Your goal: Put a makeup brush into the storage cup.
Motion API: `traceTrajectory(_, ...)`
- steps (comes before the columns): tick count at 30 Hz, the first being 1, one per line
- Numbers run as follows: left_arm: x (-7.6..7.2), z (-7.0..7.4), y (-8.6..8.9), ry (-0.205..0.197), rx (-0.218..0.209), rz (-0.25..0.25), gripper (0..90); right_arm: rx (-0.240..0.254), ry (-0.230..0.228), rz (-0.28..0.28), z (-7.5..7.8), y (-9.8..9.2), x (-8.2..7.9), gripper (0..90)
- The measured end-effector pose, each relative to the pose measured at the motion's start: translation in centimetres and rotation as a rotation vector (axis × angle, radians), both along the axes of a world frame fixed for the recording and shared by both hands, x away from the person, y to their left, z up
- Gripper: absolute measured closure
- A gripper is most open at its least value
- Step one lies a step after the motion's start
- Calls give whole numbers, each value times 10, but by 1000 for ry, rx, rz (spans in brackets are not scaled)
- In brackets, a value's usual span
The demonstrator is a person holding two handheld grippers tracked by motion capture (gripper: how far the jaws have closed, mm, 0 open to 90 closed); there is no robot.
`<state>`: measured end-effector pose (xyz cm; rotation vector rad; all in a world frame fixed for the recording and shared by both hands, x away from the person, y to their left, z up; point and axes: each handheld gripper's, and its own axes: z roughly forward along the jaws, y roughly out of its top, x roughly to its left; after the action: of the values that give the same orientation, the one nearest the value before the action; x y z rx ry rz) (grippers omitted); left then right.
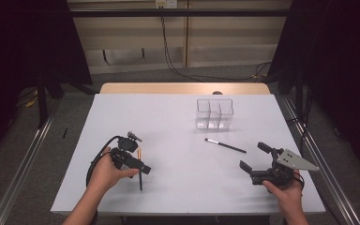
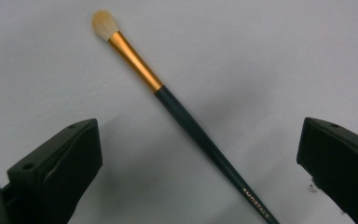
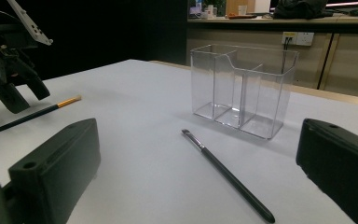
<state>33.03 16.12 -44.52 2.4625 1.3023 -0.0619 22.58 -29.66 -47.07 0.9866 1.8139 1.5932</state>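
Note:
A makeup brush point(image 2: 182, 109) with a pale tuft, gold ferrule and dark green handle lies flat on the white table point(image 1: 178, 187). My left gripper point(image 2: 198, 168) hovers over it, open, one jaw on each side and neither touching. From above, that gripper point(image 1: 138, 153) is at the front left, with the brush point(image 1: 140, 180) poking out beneath it. My right gripper point(image 1: 254, 156) is open and holds nothing at the front right. It faces a thin black brush point(image 3: 228, 175) and a clear three-compartment organizer point(image 3: 242, 88), which has nothing in it.
The organizer point(image 1: 214, 114) stands right of centre toward the back, and the black brush point(image 1: 225, 146) lies just in front of it. The right gripper view also shows the left gripper point(image 3: 25, 95) over the gold-ferruled brush point(image 3: 32, 114). A wooden edge point(image 1: 183, 88) borders the table's far side.

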Motion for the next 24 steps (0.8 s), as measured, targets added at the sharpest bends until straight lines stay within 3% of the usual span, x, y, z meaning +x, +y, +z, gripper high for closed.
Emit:
traceTrajectory(5, -1, -1, -1, 5, 9, -4, 0, -4, 0, -3, 0, 0, 0, 0)
traceTrajectory(6, -2, -2, -1, 14, 31, -27, 0, -5, 3, -4, 0, 0, 0, 0)
traceTrajectory(8, -3, -4, -2, 34, 33, -27, 0, -8, 3, -3, 0, 0, 0, 0)
traceTrajectory(16, -7, -10, -7, 35, 78, -36, 24, -3, 0, -5, 1, -1, 0, 0)
traceTrajectory(21, -10, -9, -10, 5, 131, -59, 80, -10, -4, -4, 1, -1, 0, 0)
traceTrajectory(23, -14, -9, -13, -41, 194, -96, 137, -13, -4, -6, 1, -1, 0, 0)
traceTrajectory(24, -14, -9, -13, -41, 194, -96, 160, -13, -4, -6, 1, -1, 0, 0)
